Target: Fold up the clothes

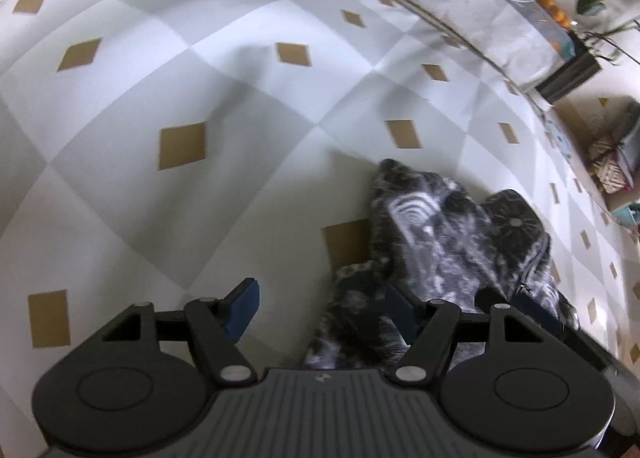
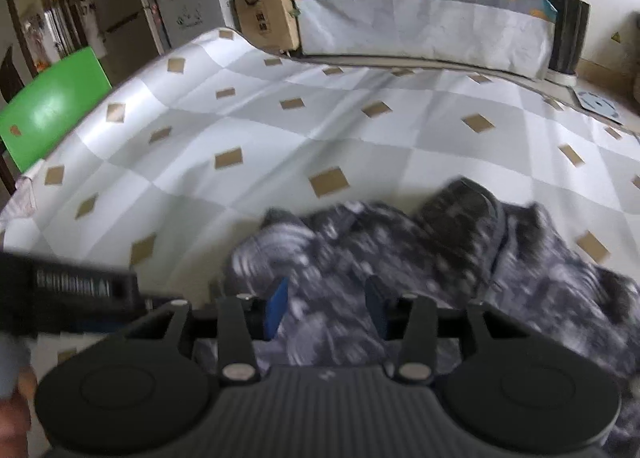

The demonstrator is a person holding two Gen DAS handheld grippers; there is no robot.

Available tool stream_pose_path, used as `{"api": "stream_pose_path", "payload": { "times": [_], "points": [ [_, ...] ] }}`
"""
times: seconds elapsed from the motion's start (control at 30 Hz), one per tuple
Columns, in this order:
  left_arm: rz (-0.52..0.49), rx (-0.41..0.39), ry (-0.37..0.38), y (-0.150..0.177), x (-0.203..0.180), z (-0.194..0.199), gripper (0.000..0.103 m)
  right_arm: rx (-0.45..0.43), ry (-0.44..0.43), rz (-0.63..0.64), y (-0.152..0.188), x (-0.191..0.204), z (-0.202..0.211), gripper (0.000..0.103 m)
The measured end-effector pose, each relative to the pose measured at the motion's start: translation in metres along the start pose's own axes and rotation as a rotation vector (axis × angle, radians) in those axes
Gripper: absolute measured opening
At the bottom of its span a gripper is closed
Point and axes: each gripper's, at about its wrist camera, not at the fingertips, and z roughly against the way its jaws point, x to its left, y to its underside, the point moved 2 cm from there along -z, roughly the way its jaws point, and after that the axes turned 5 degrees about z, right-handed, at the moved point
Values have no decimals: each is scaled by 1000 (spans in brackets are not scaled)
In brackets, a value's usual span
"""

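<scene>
Left wrist view: the left tongs (image 1: 320, 308) hang spread wide over a counter (image 1: 168, 89) covered in a grey-and-white checked cloth with tan diamonds. A crumpled dark garment with pale swirls (image 1: 440, 234) lies at the lower right; its edge laps over the right pad, the left pad is bare, and nothing is pinched.

Right wrist view: the right tongs (image 2: 326, 308) are partly spread just above the same garment (image 2: 420, 258), which looks blurred and sits bunched near the counter's (image 2: 280, 129) front edge. The blue pads do not press it.
</scene>
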Motion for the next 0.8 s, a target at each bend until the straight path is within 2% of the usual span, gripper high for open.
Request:
{"api": "stream_pose_path", "payload": {
  "times": [0.13,0.2,0.4,0.53,0.63,0.8],
  "points": [
    [-77,-10,24,6,-15,-2,68,17,21,-76,17,-17,15,44],
    [-89,11,21,9,-18,-8,68,23,39,-101,27,-25,19,46],
    [-135,33,-68,17,-17,-24,69,75,74,-140,48,-53,19,47],
    [-128,35,-97,20,-12,-30,75,110,86,-192,62,-73,16,47],
    [-123,23,-118,21,-9,-32,80,103,80,-203,69,-84,18,47],
    [-125,15,-136,22,-9,-33,80,121,154,-166,74,-93,25,47]
  ]
}}
